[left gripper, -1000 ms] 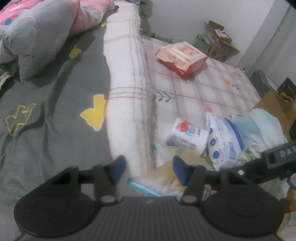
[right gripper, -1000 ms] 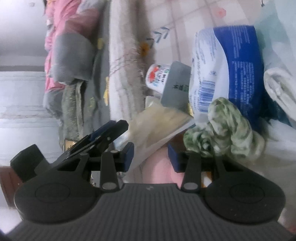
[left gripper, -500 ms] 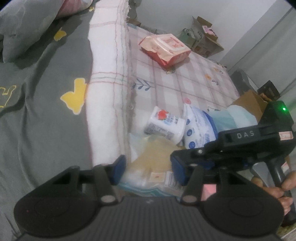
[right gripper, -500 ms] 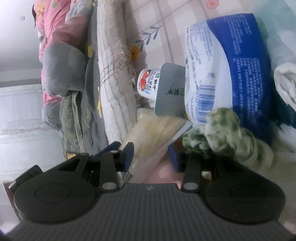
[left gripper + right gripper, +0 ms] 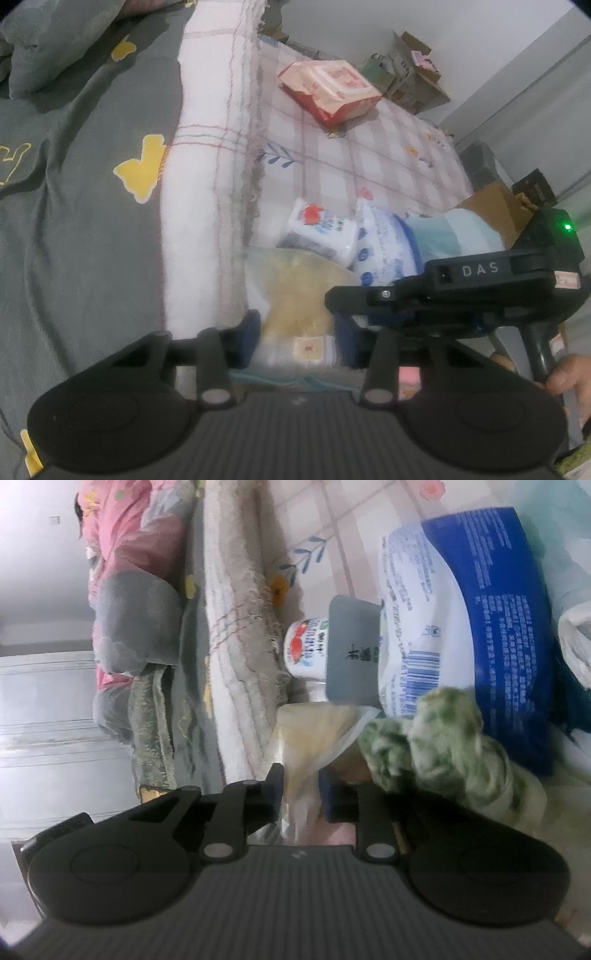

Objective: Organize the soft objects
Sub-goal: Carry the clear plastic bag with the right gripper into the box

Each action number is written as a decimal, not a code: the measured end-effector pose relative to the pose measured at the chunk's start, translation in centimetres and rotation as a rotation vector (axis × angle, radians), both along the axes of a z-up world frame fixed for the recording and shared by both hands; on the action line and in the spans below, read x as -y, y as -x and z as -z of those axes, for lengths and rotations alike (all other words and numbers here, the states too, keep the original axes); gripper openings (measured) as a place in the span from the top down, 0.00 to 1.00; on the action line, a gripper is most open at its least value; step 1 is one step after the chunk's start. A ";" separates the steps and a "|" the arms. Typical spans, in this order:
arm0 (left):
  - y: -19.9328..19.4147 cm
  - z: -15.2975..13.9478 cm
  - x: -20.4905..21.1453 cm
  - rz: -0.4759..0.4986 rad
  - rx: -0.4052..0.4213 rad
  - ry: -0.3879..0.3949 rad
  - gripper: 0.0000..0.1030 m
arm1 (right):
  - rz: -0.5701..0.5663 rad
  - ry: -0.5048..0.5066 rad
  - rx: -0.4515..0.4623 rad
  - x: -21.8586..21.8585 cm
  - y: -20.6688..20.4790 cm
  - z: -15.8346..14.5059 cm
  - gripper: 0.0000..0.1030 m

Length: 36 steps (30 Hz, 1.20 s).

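Observation:
A clear plastic pack with yellowish cloth inside [image 5: 295, 310] lies on the bed at the foot of a white plaid blanket. My left gripper [image 5: 297, 341] straddles its near end. Its jaws are closing and both pads touch the pack's sides. My right gripper [image 5: 301, 794] is shut on the pack's clear film edge [image 5: 306, 746]. Its black housing [image 5: 480, 269] crosses the right of the left wrist view. A green-and-white cloth bundle [image 5: 436, 746] sits just right of the right fingers.
A white tub-shaped pack with a red mark [image 5: 317, 232] and a blue-and-white pack [image 5: 384, 251] lie behind the clear pack. A red-orange pack [image 5: 328, 88] sits farther back. The grey duvet [image 5: 74, 221] is left, cardboard boxes [image 5: 413, 66] are beyond, and a hand [image 5: 569, 376] is at the right edge.
The right jaws have closed onto the pack's film. The left jaws have narrowed around the pack. The right gripper's housing has come into the left wrist view.

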State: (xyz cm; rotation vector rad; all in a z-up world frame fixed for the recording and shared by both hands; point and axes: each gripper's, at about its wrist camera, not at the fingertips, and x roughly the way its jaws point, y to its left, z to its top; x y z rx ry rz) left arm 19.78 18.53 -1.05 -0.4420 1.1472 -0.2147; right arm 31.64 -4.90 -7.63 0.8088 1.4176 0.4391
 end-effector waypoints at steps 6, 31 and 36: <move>1.5 -3.1 0.6 -0.006 0.062 0.036 0.61 | -0.013 -0.041 0.072 0.9 0.8 -2.9 0.84; -5.0 -10.1 28.4 0.393 0.258 0.150 0.61 | 0.247 0.083 0.424 28.8 6.2 -16.4 0.87; -8.2 -8.6 33.5 0.420 0.242 0.168 0.60 | 0.335 0.161 0.413 35.6 5.9 -15.7 0.87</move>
